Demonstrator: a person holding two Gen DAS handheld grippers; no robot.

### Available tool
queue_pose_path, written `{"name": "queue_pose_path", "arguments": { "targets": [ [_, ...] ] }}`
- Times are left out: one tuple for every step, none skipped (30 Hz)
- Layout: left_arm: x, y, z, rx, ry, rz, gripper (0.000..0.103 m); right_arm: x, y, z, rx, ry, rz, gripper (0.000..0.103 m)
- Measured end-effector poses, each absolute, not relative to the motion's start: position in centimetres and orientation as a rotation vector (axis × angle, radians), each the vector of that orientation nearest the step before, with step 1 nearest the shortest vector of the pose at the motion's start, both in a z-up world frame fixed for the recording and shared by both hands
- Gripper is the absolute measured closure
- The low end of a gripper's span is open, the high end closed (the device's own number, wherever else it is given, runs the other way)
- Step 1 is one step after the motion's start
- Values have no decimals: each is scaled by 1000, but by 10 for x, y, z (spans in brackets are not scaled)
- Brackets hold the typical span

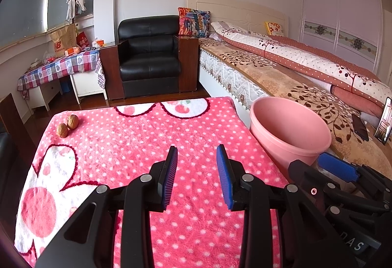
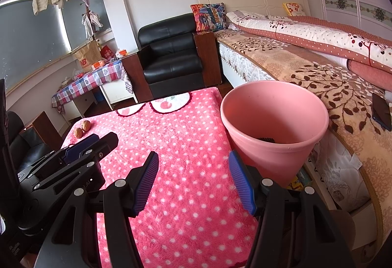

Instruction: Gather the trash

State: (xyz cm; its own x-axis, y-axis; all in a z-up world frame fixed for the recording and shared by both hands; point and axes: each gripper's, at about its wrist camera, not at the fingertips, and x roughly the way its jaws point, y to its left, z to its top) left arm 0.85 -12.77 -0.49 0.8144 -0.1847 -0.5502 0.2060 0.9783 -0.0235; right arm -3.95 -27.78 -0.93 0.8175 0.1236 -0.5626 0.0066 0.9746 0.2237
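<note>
Two walnuts [image 1: 67, 125] lie side by side at the far left corner of the pink polka-dot blanket [image 1: 137, 135]; they also show in the right wrist view [image 2: 82, 129]. A pink plastic bucket [image 1: 289, 130] stands to the right of the blanket, beside the bed; in the right wrist view [image 2: 274, 121] a small dark thing lies at its bottom. My left gripper [image 1: 197, 152] is open and empty over the blanket's near middle. My right gripper [image 2: 193, 160] is open and empty, near the bucket's left side.
A bed [image 1: 306, 71] with a floral quilt runs along the right, with a dark phone [image 2: 381, 112] on it. A black armchair [image 1: 149, 54] stands at the back. A small table with a checked cloth [image 1: 61, 67] and bags is at the back left.
</note>
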Motion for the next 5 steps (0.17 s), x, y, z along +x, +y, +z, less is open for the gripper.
{"name": "queue_pose_path", "arguments": {
  "targets": [
    [9, -127, -5, 36, 585, -207, 70, -40, -278, -11, 222, 614, 63, 44],
    [10, -126, -4, 35, 587, -204, 70, -40, -277, -13, 224, 616, 64, 44],
    [10, -126, -4, 33, 587, -201, 70, -40, -275, -14, 223, 617, 65, 44],
    [10, -124, -4, 30, 589, -199, 70, -41, -273, -16, 220, 619, 67, 44],
    [12, -123, -4, 27, 591, -196, 70, -38, -271, -17, 218, 621, 68, 44]
  ]
}}
